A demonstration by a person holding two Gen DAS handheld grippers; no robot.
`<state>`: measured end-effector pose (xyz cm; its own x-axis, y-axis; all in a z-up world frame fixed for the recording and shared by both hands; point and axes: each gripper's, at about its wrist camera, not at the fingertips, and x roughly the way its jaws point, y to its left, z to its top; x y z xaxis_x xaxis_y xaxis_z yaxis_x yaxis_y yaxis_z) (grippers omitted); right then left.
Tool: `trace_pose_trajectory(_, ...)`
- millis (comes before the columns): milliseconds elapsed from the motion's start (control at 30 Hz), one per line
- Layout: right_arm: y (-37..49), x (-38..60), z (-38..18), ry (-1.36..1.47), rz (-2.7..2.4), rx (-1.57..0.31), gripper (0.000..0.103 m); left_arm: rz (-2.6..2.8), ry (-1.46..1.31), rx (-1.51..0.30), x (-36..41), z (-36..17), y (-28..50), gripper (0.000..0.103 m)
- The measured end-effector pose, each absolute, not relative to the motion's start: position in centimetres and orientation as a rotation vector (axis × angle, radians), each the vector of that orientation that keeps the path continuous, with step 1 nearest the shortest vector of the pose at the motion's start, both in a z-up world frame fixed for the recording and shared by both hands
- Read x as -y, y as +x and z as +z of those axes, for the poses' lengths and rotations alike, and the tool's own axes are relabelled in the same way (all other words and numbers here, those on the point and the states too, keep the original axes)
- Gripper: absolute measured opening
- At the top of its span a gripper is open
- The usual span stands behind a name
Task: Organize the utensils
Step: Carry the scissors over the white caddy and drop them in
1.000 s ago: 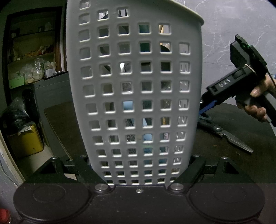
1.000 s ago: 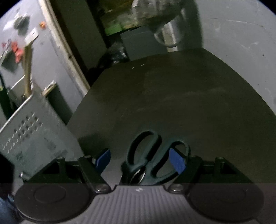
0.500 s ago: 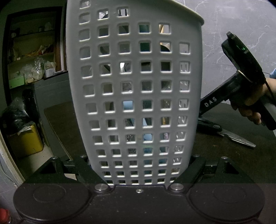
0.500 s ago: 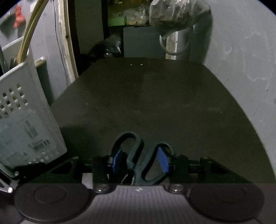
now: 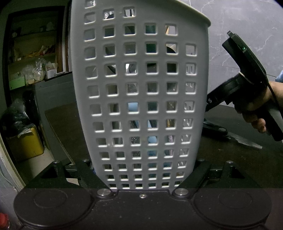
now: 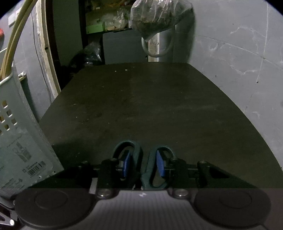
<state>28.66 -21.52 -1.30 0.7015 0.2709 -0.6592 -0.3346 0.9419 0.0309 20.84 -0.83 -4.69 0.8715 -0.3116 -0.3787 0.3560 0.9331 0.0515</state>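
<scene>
A white perforated basket [image 5: 141,88] fills the left wrist view, upright on the dark table [image 6: 141,97]. My left gripper [image 5: 142,162] is shut on its lower sides, the jaws closing slightly. Several utensils show dimly through its holes. Black-handled scissors [image 6: 137,155] lie flat on the table, handle loops between my right gripper's [image 6: 143,164] blue pads [image 6: 160,165]. Those jaws are closing and the pads touch the loops' outer sides. In the left wrist view the scissors [image 5: 245,140] lie right of the basket, under the right gripper's body [image 5: 247,79] in a hand [image 5: 256,113].
The basket [image 6: 17,150] stands at the left edge of the right wrist view, cream handles [image 6: 10,44] rising from it. A plastic bag [image 6: 159,16] hangs beyond the table's far end. A yellow box [image 5: 26,143] and cluttered shelves [image 5: 35,62] sit left of the table.
My right gripper tilted down and its pads closed in on the scissors' handles, squeezing the loops together. The basket and left gripper stayed put.
</scene>
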Motion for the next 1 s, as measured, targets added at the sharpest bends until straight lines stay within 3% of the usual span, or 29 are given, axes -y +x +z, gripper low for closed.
trace_pose_trajectory(333, 26.9, 23.3, 0.0, 0.007, 0.427, -0.585, 0.033, -0.353, 0.122, -0.376, 0.7, -4.9, 21.0, 0.084)
trace_pose_trajectory(733, 21.0, 25.5, 3.0, 0.098, 0.485, -0.082, 0.033, -0.351, 0.123, -0.376, 0.7, -4.9, 21.0, 0.084)
trace_pose_trajectory(1000, 18.5, 25.1, 2.8, 0.068, 0.488, 0.135, 0.033, -0.351, 0.123, -0.375, 0.7, -4.9, 21.0, 0.084)
